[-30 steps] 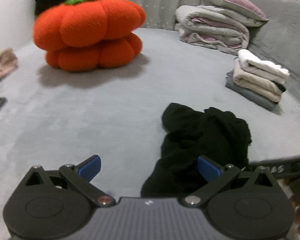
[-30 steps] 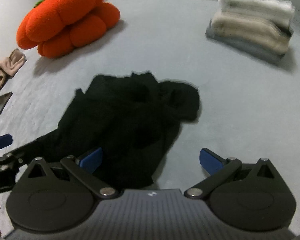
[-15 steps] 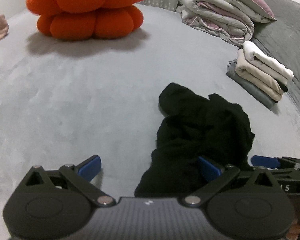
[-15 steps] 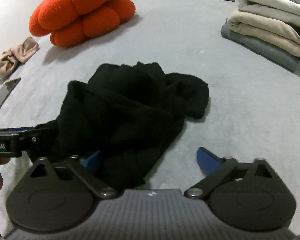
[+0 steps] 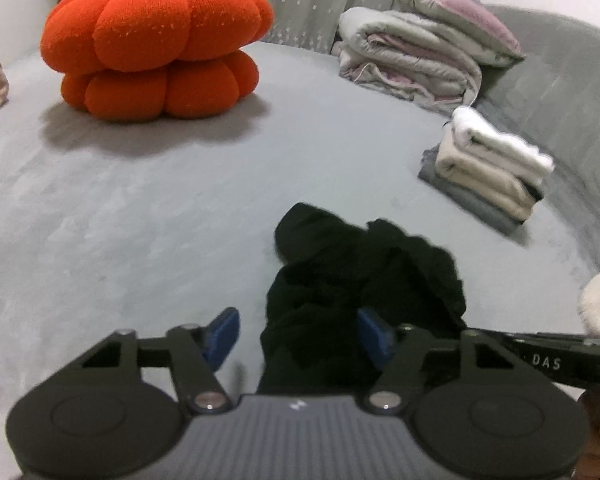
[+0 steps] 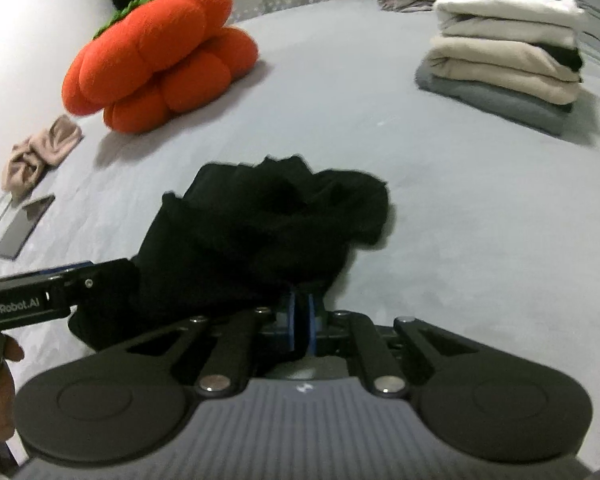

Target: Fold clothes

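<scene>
A crumpled black garment [image 5: 360, 272] lies on the grey bed; it also shows in the right wrist view [image 6: 260, 232]. My left gripper [image 5: 298, 336] is partly open, its blue pads on either side of the garment's near edge. My right gripper [image 6: 300, 322] has its blue pads pressed together on the garment's near edge. The left gripper's side shows at the left of the right wrist view [image 6: 52, 296]; the right gripper's side shows at the right of the left wrist view [image 5: 548, 354].
An orange pumpkin cushion [image 5: 156, 44] sits at the back left. A stack of folded clothes [image 5: 488, 172] lies at the right, rolled bedding [image 5: 416, 56] behind it. A beige cloth [image 6: 40, 152] and a phone [image 6: 24, 226] lie at the left.
My right gripper has shut on the garment's near edge. My left gripper's pads have come closer together around the garment. Both grippers have shifted slightly.
</scene>
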Demonstrator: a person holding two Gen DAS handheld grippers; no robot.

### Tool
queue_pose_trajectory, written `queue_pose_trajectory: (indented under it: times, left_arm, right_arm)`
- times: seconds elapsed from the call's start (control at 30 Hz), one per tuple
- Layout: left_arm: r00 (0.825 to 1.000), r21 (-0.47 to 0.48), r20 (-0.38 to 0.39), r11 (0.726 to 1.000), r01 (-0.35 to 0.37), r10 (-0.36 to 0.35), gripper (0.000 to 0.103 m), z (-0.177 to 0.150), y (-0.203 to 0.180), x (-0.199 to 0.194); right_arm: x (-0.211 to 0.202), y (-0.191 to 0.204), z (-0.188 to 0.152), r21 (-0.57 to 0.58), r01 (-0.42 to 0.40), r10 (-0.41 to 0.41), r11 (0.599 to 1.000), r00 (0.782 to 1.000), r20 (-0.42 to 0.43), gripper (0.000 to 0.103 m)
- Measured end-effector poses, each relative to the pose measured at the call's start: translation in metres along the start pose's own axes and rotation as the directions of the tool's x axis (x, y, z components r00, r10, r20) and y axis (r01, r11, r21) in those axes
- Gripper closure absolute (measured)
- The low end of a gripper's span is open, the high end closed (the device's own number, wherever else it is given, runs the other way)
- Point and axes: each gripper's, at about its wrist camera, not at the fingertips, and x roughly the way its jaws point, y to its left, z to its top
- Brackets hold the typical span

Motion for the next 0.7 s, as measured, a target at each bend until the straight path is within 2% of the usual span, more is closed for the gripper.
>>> queue_pose_trajectory:
  times: [0.23,0.5,0.7]
  left_arm:
    - [0.999,-0.065,0.017,0.997,0.046,-0.045,0.051,0.008,0.006,0.001]
    - [1.000,-0.073,-0.004,0.997,0.020,-0.020,0.051,0.011,0.000,0.015]
    - [0.999,-0.097,-0.046,0.995,0.001,-0.005,0.051,0.009,0.002,0.032]
  right_arm:
    - [-0.025,-0.017,0.003,0.006,0.042,-0.042,0.999,0.997,0.058,0.098]
    - [-0.043,-0.045,0.002,0.049,0.114,-0.118,0.992,0.989,0.083,0.098]
    - [-0.051,-0.068,0.002,0.083,0.194,-0.201,0.978,0.975,0.097,0.098]
